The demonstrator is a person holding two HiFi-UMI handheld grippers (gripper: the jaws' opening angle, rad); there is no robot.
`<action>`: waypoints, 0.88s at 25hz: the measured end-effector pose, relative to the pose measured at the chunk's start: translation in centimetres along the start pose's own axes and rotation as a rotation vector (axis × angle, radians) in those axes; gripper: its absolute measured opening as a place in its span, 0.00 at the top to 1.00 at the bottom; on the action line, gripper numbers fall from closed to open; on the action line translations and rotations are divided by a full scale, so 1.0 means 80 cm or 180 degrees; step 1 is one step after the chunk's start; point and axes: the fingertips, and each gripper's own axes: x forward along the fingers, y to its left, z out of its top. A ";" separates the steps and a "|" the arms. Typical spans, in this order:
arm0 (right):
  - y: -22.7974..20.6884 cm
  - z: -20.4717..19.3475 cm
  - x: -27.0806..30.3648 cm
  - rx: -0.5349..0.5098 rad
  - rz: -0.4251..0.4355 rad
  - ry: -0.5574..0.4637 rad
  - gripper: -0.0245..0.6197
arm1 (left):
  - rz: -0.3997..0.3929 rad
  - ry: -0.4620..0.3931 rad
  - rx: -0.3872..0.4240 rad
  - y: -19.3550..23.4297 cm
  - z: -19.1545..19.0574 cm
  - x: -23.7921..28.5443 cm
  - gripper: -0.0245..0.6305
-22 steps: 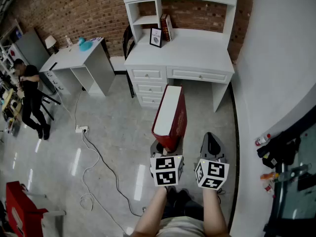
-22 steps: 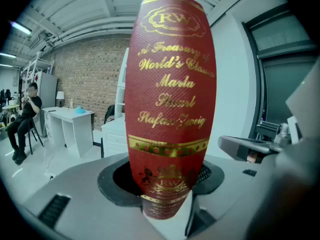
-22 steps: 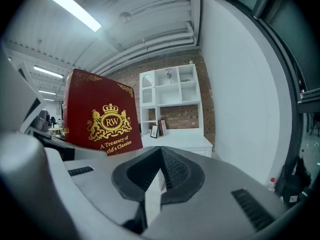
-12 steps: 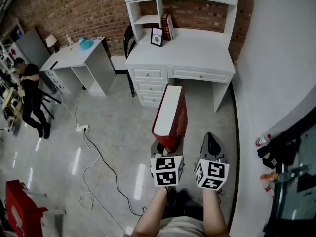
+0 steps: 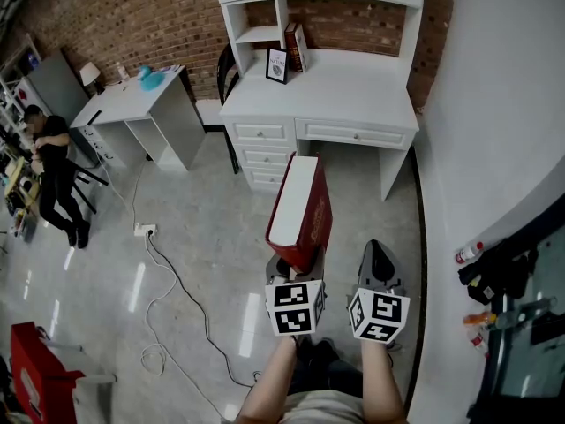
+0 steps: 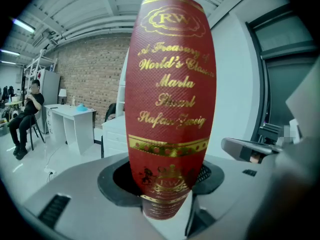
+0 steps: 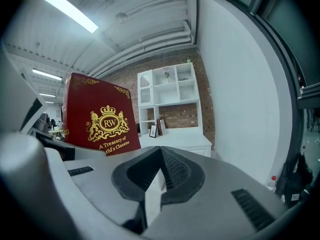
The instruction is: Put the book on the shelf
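The left gripper (image 6: 167, 180) is clamped on the lower end of a thick red hardback book (image 5: 312, 223). Its jaws stand wide, one on each cover, and the spine faces the left gripper view. Gold lettering on the spine reads "A Treasury of World's Classics" under an RW crest. In the head view the book stands nearly upright in the air above the pale floor (image 5: 203, 237), its white page edge turned up and to the left. It is in front of the white counter (image 5: 344, 91) and well apart from it.

The right gripper (image 7: 160, 170) is just beside the left one, to its right. Its jaws are drawn together with nothing between them, and the book's front cover shows to its left.

At the back of the counter rises a white shelf unit (image 5: 263, 35) against a brick wall (image 5: 132, 16). On the counter under the shelf unit stands a small framed picture (image 5: 278, 65), and just beside it two dark red books (image 5: 295, 46) lean together.

Further left is a second white counter (image 5: 132, 104), and a person in black (image 5: 55, 170) is near the frame's left edge. A white power strip (image 5: 145, 230) lies on the floor, its cable (image 5: 181, 294) trailing across the tiles — toward the person holding the grippers.
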 end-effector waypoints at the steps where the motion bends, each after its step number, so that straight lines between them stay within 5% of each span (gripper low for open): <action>1: -0.004 0.000 0.001 0.0001 0.0007 0.0004 0.94 | 0.0005 0.0003 -0.0001 -0.003 0.000 0.002 0.59; 22: -0.058 -0.014 0.034 0.0041 0.0044 0.0082 0.94 | 0.0146 0.0074 -0.0053 -0.013 -0.005 0.048 0.59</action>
